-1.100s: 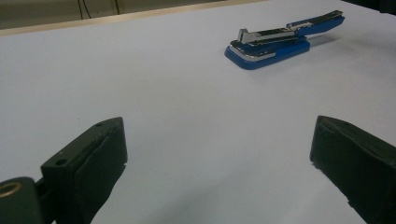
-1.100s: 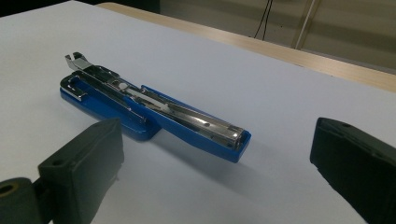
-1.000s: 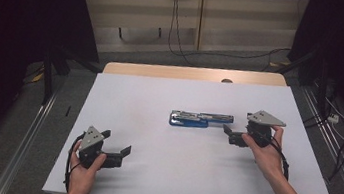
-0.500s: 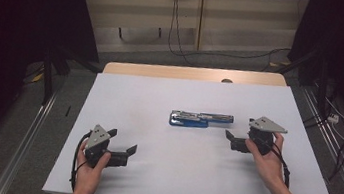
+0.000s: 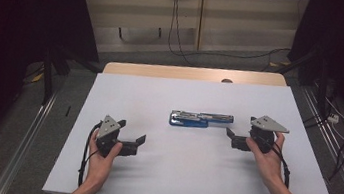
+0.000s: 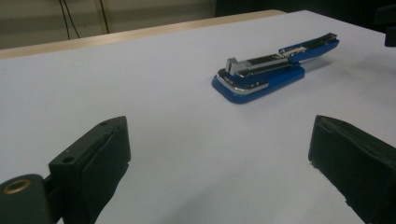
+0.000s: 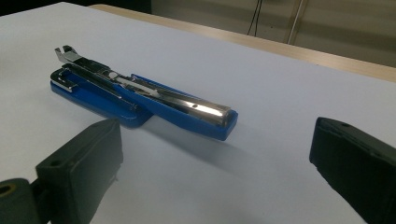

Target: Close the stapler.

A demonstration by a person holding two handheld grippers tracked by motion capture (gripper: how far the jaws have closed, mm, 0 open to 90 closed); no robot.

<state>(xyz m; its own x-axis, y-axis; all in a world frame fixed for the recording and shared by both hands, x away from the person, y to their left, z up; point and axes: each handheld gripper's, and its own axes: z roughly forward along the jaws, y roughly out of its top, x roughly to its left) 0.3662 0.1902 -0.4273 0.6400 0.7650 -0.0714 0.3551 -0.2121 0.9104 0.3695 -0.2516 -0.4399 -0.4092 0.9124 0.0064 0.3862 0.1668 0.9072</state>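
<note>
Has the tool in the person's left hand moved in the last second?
Yes. The left tool has slid rightward along the white table, closing on the blue stapler, which has stayed put.

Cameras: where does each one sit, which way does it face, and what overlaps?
High view: above the person's side, looking forward and down on the white table; both forearms show, with the left hand-held gripper and right hand-held gripper.
Left gripper view: rides the left hand-held gripper, low, looking between its open jaws at the blue stapler.
Right gripper view: same on the right, stapler closer.
Shared: all three see the stapler, opened flat on the table.
</note>
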